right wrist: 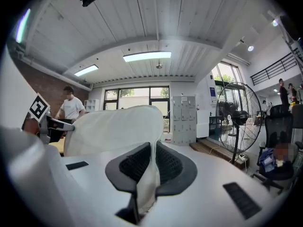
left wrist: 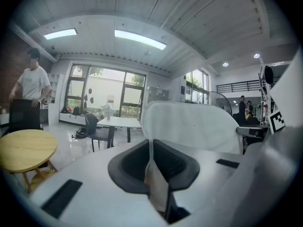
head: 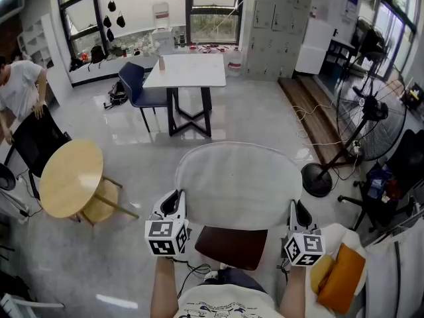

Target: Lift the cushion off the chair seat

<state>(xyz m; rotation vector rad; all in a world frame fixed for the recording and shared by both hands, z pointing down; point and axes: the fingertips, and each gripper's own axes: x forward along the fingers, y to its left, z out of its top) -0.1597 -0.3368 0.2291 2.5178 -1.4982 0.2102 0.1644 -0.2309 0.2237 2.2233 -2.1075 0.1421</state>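
Left gripper view shows the left gripper [left wrist: 152, 148] closed on a thin fold of the cushion [left wrist: 189, 126]. The pale cloth is pinched flat between two dark, cross-ribbed rubber pads [left wrist: 132, 164] set in a smooth white shell. Beyond the fingertips the cushion is seen as a broad, rounded white panel, matte and softly creased, and it is held up against the room.

The right gripper [right wrist: 152, 148] is clamped in the same way on the opposite edge, and a crumpled tongue of fabric is squeezed down between its meshed pads.

From above, the cushion is stretched between both sets of fingers and extends away from them. Its outline is oval and its surface is slightly translucent. Behind the fingertips, towards the person, the chair seat [head: 232, 245] is exposed as a dark reddish-brown, glossy slab.

Far beyond the left fingers a round wooden table [head: 69, 177] is seen. A black pedestal fan [head: 371, 121] with a wire cage is placed out past the right fingers.
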